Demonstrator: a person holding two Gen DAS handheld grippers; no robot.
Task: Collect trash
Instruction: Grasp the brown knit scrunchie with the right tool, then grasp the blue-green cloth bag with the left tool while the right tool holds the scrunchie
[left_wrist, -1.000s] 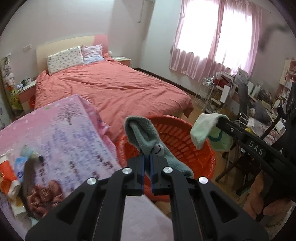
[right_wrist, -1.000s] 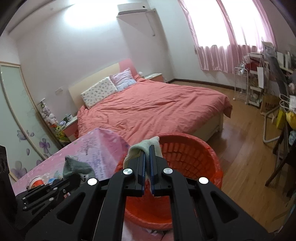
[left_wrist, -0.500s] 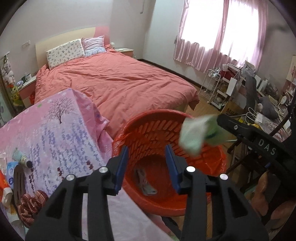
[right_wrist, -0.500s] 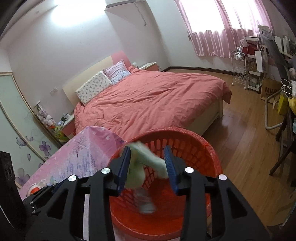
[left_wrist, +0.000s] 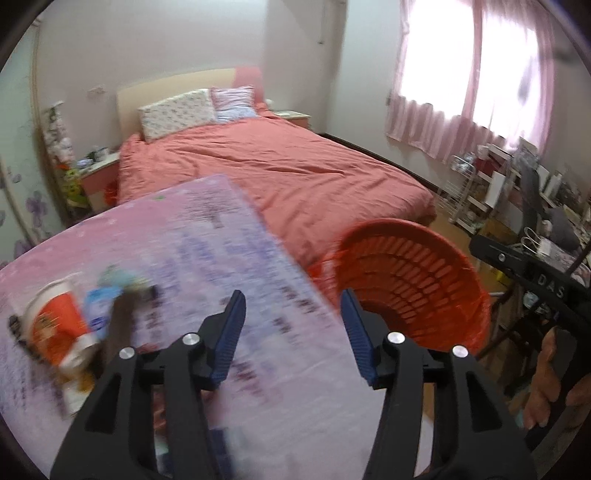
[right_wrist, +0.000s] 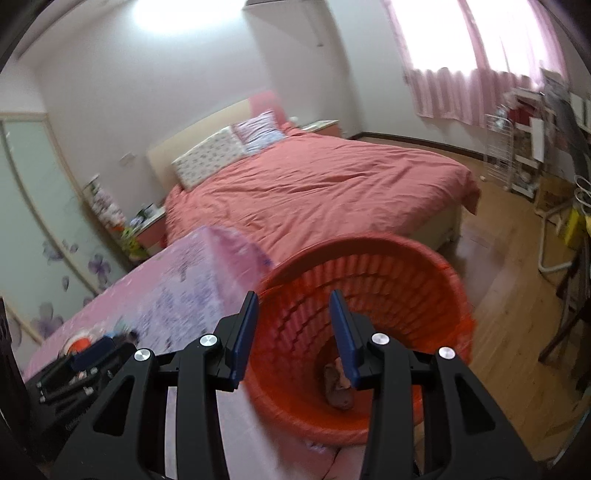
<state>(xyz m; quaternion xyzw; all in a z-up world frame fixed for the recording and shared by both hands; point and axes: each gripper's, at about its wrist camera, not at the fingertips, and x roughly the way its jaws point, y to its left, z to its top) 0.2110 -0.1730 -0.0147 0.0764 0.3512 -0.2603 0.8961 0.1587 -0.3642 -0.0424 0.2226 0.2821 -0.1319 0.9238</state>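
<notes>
A bed (left_wrist: 273, 170) with a salmon cover and two pillows (left_wrist: 195, 110) stands against the far wall. Pink curtains (left_wrist: 469, 107) hang at the window, above a cluttered rack (right_wrist: 517, 155) on the wood floor (right_wrist: 517, 295).

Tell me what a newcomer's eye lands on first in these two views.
The orange basket stands out first, sitting on the floor beside the pink-clothed table, with something lying at its bottom. Behind it is the wide bed with a salmon cover. Both tools, left and right, are open and empty.
</notes>
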